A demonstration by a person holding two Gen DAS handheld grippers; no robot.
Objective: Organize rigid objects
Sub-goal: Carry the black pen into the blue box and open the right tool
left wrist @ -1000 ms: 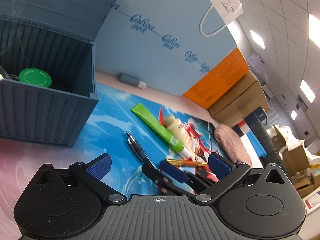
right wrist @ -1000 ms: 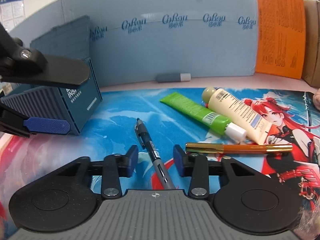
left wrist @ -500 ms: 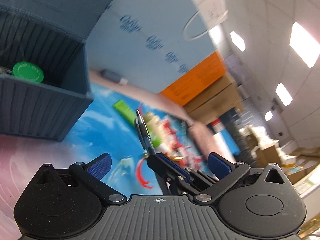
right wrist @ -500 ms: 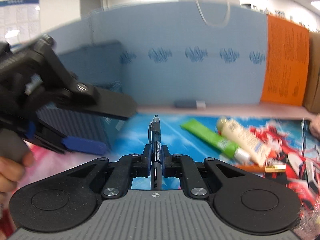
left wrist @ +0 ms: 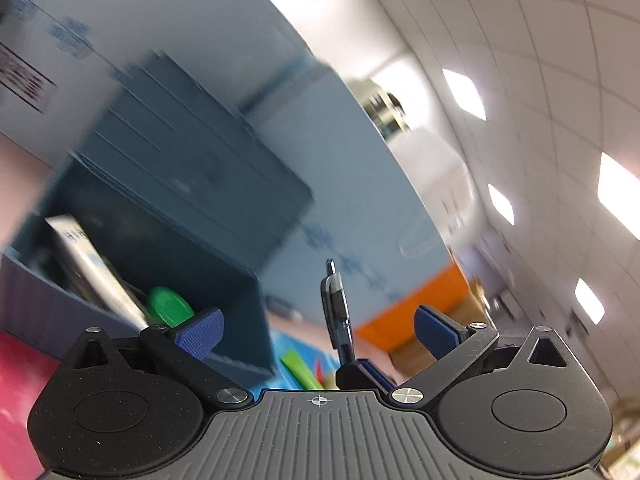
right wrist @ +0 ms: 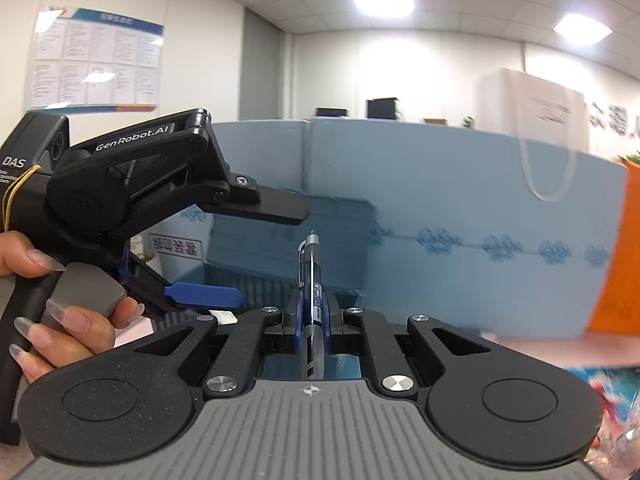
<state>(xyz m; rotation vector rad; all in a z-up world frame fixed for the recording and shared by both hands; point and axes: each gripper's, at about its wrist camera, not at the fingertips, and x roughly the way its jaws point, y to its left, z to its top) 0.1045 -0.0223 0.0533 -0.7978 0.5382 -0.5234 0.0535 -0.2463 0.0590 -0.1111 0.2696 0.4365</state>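
Black plastic, matte and faintly speckled, makes up both grippers, 2 total, each w/ 2 round pivot discs, silver screws and a ribbed grey deck along the bottom of the frame. Right gripper point(right wrist: 312, 322): blue pads pressed together, clamped on 1 pen point(right wrist: 312, 280), a slim dark-blue cylinder w/ white label print and a metal clip, standing upright at frame centre, tip pointing up. Left gripper point(left wrist: 316, 328): 2 blue knurled pads spread wide apart, nothing between them; in the right wrist view it sits at left of frame point(right wrist: 224, 256), one black finger above, one blue-padded finger below, held by a hand point(right wrist: 68, 312) w/ long glossy nails around a grey grip. In the left wrist view the same pen point(left wrist: 338, 312) rises at lower centre, pinched by the right gripper's blue pads just under it. Behind it, 1 dark blue storage box point(left wrist: 180, 184) w/ ribbed, corrugated walls fills the left-centre, blurred; inside at lower left, 1 round green lid point(left wrist: 170, 306) and 1 white flat item I can't ID. 1 green tube point(left wrist: 298, 368) lies low in frame on a blue printed mat, partly hidden. 1 pale-blue foam board point(right wrist: 460, 240) w/ repeated logos spans the backgrd, 1 orange panel point(right wrist: 624, 256) at right edge, 1 white paper bag point(right wrist: 536, 120) w/ cord handle upper right. Pen is above the table, just in front of the box in the right wrist view.
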